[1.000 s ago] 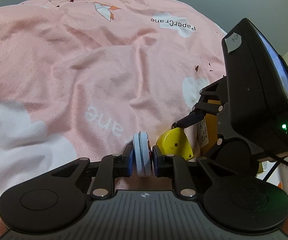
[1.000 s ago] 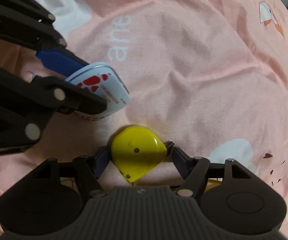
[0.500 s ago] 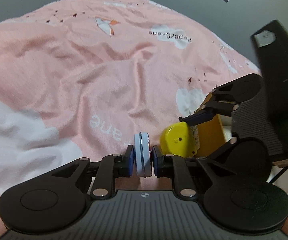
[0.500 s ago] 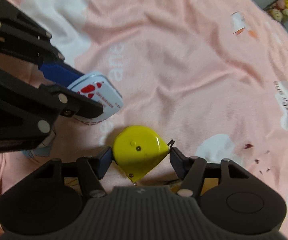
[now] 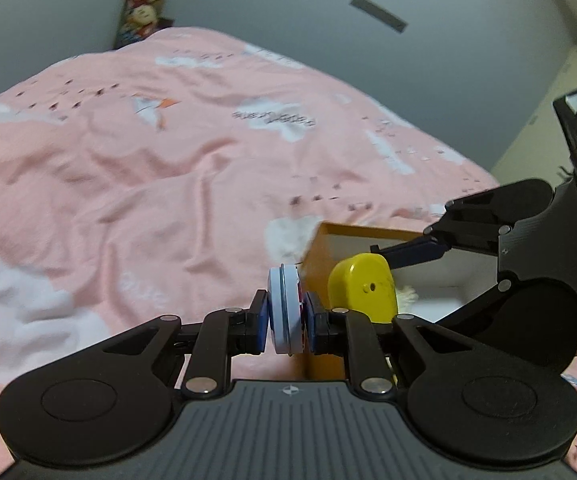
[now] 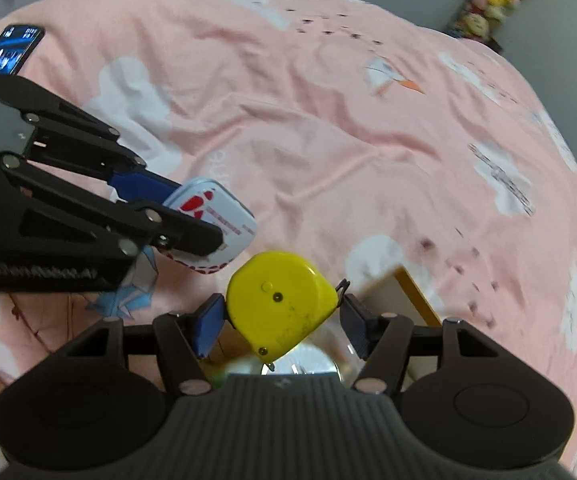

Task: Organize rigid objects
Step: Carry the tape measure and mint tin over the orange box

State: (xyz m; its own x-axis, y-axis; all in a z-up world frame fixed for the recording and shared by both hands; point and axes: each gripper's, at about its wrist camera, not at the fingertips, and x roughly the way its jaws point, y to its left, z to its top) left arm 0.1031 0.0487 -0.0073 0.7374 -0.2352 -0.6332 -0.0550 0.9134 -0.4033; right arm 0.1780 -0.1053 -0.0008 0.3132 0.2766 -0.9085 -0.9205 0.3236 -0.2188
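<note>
While both loads hang clear, box rim (image 5: pixel 368 231) lies below.

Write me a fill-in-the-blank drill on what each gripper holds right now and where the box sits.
1. The left gripper is shut on a small white ____ with red paw prints.
2. The right gripper grips a tape measure coloured ____.
3. The open box has outer walls coloured ____.
4. Everything sits above a bedspread coloured ____.

Missing words: tin; yellow; orange; pink
</note>
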